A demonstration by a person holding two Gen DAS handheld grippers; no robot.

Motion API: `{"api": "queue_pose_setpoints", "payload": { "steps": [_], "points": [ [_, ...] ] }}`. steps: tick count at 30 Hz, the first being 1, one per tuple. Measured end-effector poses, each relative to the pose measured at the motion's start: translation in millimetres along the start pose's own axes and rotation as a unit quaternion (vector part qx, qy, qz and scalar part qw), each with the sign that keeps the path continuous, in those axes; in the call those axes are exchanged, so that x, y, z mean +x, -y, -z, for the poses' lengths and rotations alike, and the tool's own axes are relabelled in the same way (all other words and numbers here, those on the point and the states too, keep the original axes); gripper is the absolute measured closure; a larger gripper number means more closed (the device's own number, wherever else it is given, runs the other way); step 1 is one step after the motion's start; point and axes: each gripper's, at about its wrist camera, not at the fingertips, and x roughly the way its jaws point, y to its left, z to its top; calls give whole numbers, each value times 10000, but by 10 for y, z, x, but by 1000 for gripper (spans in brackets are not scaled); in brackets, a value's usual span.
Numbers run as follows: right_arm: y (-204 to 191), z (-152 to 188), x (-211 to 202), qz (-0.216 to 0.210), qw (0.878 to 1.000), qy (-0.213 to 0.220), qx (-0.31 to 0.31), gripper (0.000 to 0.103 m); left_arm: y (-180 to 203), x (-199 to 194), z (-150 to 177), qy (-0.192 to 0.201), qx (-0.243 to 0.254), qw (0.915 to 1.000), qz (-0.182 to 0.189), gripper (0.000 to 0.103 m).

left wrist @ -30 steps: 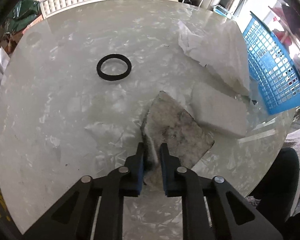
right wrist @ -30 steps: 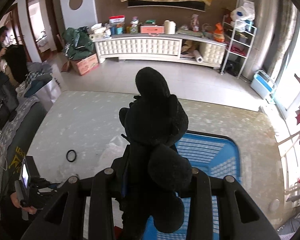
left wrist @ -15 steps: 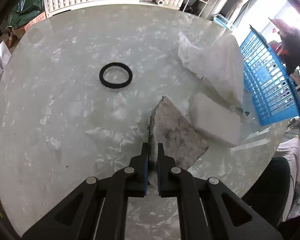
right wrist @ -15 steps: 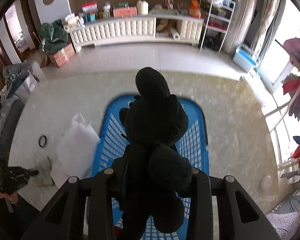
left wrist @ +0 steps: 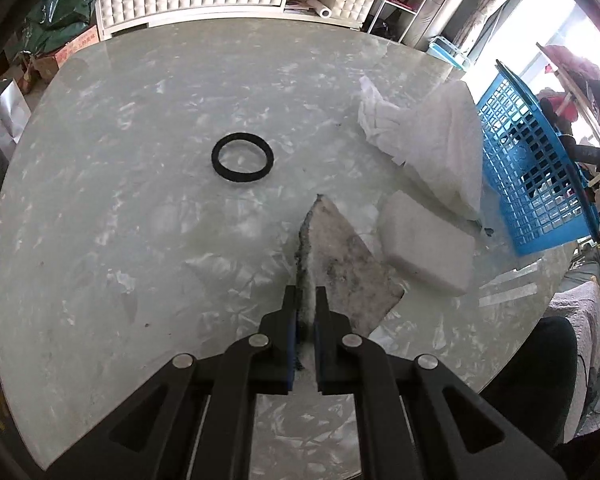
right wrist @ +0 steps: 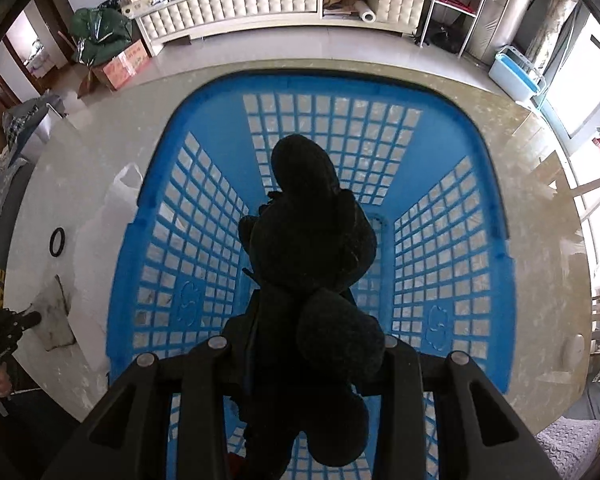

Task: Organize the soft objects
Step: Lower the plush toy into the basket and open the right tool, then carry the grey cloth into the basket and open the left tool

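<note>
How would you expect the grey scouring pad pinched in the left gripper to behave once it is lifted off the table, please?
Probably light and only semi-floppy: the grey scouring pad is thin, yet its pinched edge stands up without folding. Its fibrous, frayed surface should resist slipping in the left gripper. Held by one edge, the free part will likely sag towards the table.

Both grippers (left wrist: 307, 312) (right wrist: 304, 344) have matte black fingers, silver screws, blue inner pads

One blue basket (right wrist: 496, 240), one black plush toy (right wrist: 312, 240), one black ring (left wrist: 242, 157), one white sponge (left wrist: 424, 248), one grey pad (left wrist: 340, 264).
</note>
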Motion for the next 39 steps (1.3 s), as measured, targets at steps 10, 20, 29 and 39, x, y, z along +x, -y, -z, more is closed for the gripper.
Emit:
{"api": "queue_pose_setpoints", "payload": {
  "steps": [10, 20, 29, 39],
  "points": [
    [-35, -20, -65, 256, 9996, 115, -67, 26, -93, -128, 74, 151, -163, 9998, -22, 97],
    [-10, 271, -451, 240, 9985, 489, -101, 4, 165, -562, 21, 588, -48, 9982, 71, 97],
    [72, 556, -928, 180, 9939, 1088, -33, 1, 598, -989, -103, 984, 43, 9950, 137, 97],
    [178, 792, -976, 36, 9934, 1108, 292, 1, 1358, -1285, -400, 1038, 736, 9915, 272, 97]
  ]
}}
